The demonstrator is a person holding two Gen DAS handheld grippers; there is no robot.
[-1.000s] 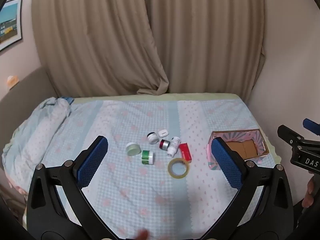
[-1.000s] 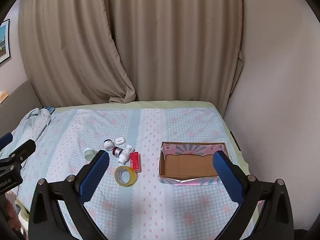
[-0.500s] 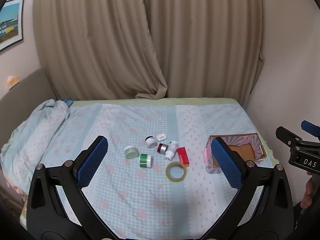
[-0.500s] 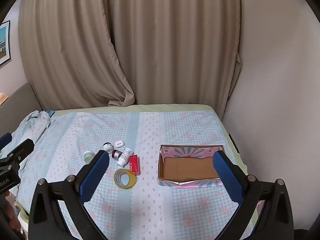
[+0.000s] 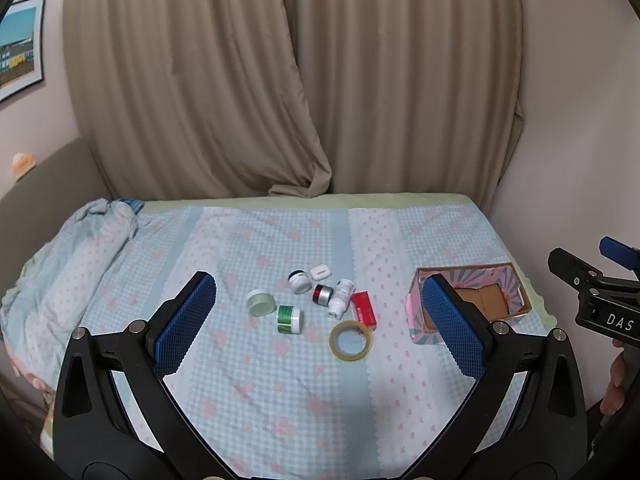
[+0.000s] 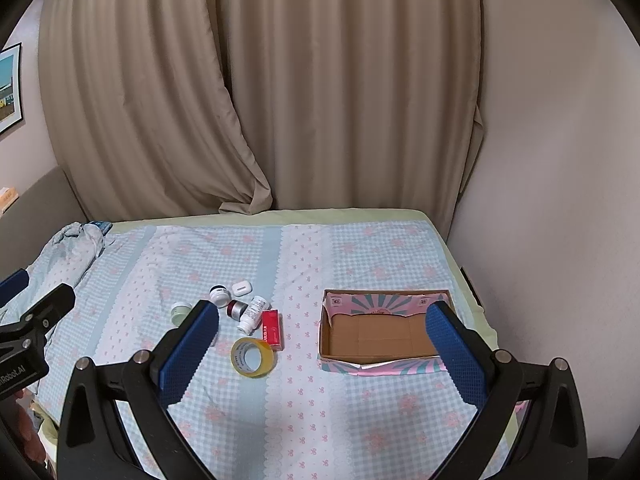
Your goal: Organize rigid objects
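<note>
A cluster of small items lies mid-bed: a tape roll (image 5: 351, 339) (image 6: 252, 357), a red box (image 5: 364, 309) (image 6: 272, 328), a white bottle (image 5: 341, 297) (image 6: 253, 313), a red-and-silver jar (image 5: 322, 294) (image 6: 236, 309), a green jar (image 5: 289, 319), a pale green jar (image 5: 261, 302) (image 6: 180, 312), a black-lidded jar (image 5: 299, 280) (image 6: 219, 294) and a white earbud case (image 5: 319, 271) (image 6: 241, 288). An open pink cardboard box (image 5: 516, 280) (image 6: 384, 300) sits to their right with nothing in it. My left gripper (image 5: 320, 328) and right gripper (image 6: 322, 344) both hover open, well short of the items.
The bed carries a blue checked sheet (image 5: 280, 380) with a bunched blanket (image 5: 72, 264) at the left. Beige curtains (image 5: 280, 80) hang behind, and a wall (image 6: 560, 160) runs close along the right side. A picture (image 5: 20, 48) hangs at the upper left.
Both grippers have pulled back and tilted up a little, so the bed and the items sit slightly higher and farther off in each view. Nothing on the bed has moved.
</note>
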